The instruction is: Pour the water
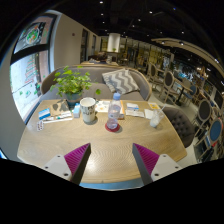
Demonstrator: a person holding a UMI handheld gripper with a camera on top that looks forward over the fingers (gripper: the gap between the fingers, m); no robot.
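Gripper view | gripper [110, 160] jaws wide, holding nothing | water bottle [114, 110] upright on table [60, 145], beyond jaws

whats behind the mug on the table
Behind the mug a leafy green plant stands on the wooden table, with a chair holding a striped cushion beyond. The plant's base is hidden by the mug. The open gripper is well short of both.
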